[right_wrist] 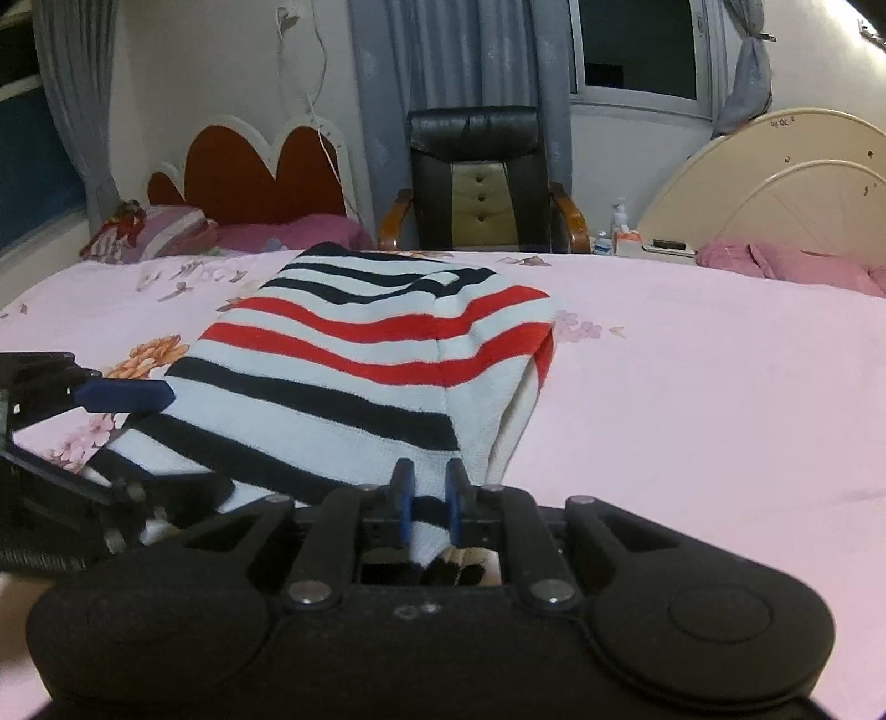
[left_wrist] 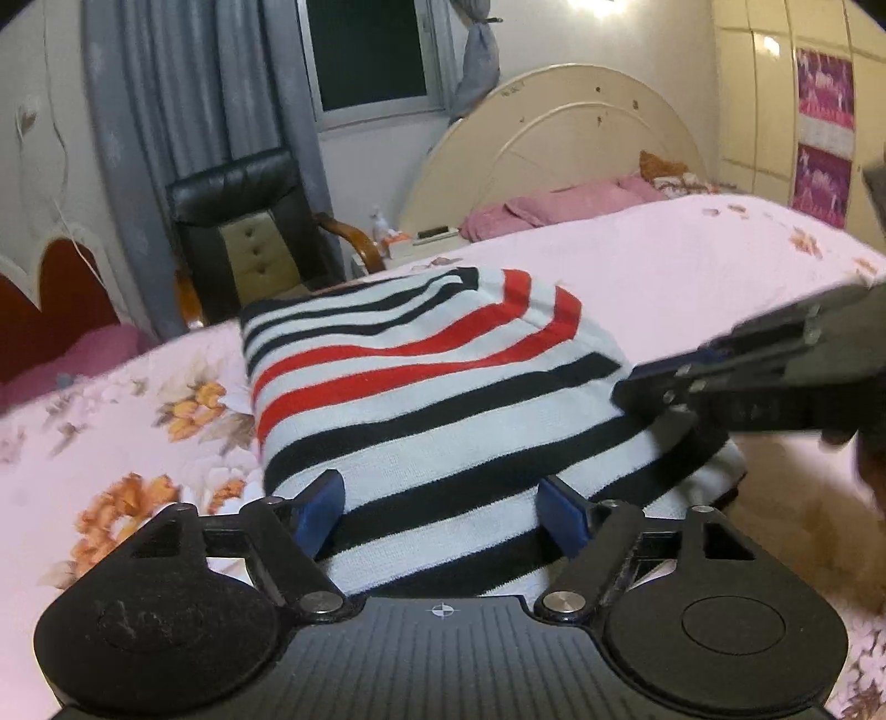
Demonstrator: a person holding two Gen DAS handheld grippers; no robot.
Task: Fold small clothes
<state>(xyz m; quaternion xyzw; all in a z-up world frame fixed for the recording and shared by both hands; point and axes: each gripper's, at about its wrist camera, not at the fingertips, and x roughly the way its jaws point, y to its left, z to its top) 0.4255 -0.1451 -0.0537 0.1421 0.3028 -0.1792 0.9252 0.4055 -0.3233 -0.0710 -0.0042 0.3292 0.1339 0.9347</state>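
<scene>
Right tongs pinching striped garment hem, left tongs spread over its near edge

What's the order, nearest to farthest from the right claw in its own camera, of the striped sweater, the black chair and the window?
1. Striped sweater: pinched in the right claw, spread on the bed.
2. Black chair: beyond the bed's far edge, centre.
3. Window: on the back wall, upper right.

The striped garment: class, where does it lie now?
The striped garment lies folded on the pink floral bedspread, centre of both views, in front of the black chair.
</scene>
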